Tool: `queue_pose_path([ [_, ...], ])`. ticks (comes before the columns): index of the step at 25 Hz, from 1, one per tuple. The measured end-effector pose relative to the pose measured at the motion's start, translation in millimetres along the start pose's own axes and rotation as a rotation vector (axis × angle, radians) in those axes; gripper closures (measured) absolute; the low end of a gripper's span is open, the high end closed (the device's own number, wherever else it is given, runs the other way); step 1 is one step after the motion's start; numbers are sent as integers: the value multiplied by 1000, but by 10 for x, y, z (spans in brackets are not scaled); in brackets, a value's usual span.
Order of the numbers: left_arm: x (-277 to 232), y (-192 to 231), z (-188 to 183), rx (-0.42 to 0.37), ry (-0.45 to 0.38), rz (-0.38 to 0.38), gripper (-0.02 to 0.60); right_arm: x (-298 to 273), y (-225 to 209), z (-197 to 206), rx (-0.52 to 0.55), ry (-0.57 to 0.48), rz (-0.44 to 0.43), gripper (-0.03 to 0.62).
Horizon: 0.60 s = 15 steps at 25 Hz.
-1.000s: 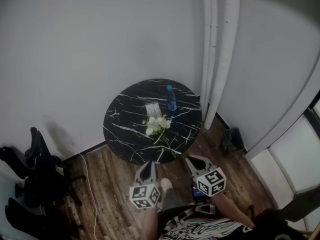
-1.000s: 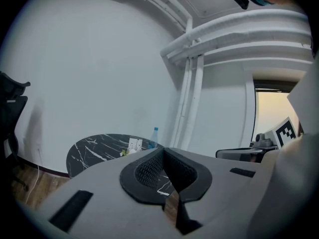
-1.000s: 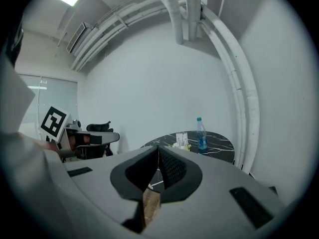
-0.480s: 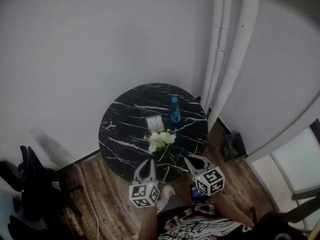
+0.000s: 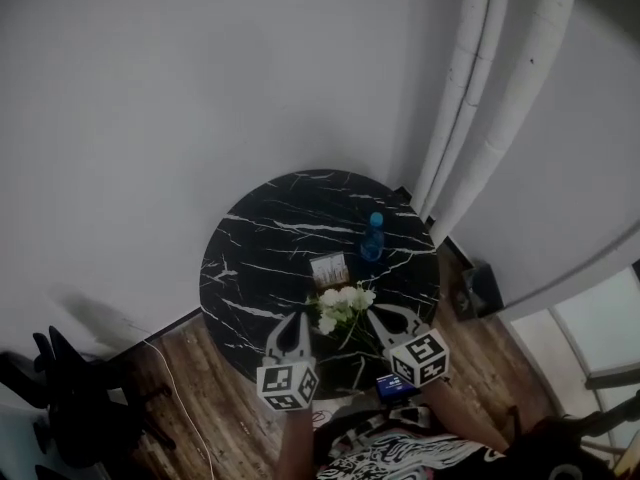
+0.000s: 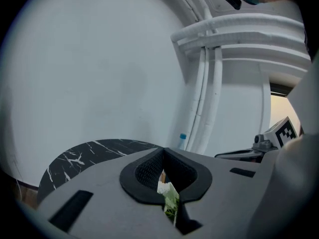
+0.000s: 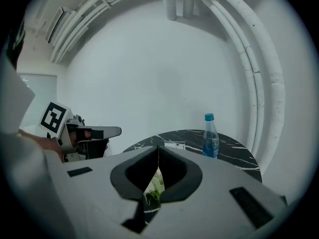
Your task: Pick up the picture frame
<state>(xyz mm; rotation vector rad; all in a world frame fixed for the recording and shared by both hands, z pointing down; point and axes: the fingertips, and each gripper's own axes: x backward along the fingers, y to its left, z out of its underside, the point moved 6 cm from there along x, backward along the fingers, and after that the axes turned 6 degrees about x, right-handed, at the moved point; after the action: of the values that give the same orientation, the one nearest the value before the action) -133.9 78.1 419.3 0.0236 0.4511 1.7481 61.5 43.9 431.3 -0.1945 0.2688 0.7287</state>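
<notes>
The small picture frame (image 5: 329, 268) lies flat near the middle of a round black marble table (image 5: 250, 258); in the right gripper view the frame (image 7: 174, 145) shows as a pale sliver past the jaws. My left gripper (image 5: 292, 322) hovers at the table's near edge, jaws shut and empty. My right gripper (image 5: 385, 320) is beside it, also shut and empty. Both point toward a white flower bouquet (image 5: 343, 306) that lies between them and the frame. Through the closed jaws the flowers (image 6: 168, 195) peek out in the left gripper view.
A blue-capped water bottle (image 5: 372, 239) stands right of the frame, also seen as the bottle (image 7: 210, 136). White pipes (image 5: 490, 98) run up the wall at the right. A black chair (image 5: 70, 408) and a cable (image 5: 170, 388) are on the wooden floor at the left.
Both grippers have moved forward to the table's near edge, still shut. The table, flowers and frame now sit closer and lower in the head view.
</notes>
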Motion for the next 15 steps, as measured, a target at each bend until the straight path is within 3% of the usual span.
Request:
queue_pose_path([
  [5, -253, 214, 8, 0, 25, 36, 566, -200, -13, 31, 0, 36, 40, 576],
  [15, -348, 264, 84, 5, 38, 44, 566, -26, -141, 142, -28, 39, 122, 576],
])
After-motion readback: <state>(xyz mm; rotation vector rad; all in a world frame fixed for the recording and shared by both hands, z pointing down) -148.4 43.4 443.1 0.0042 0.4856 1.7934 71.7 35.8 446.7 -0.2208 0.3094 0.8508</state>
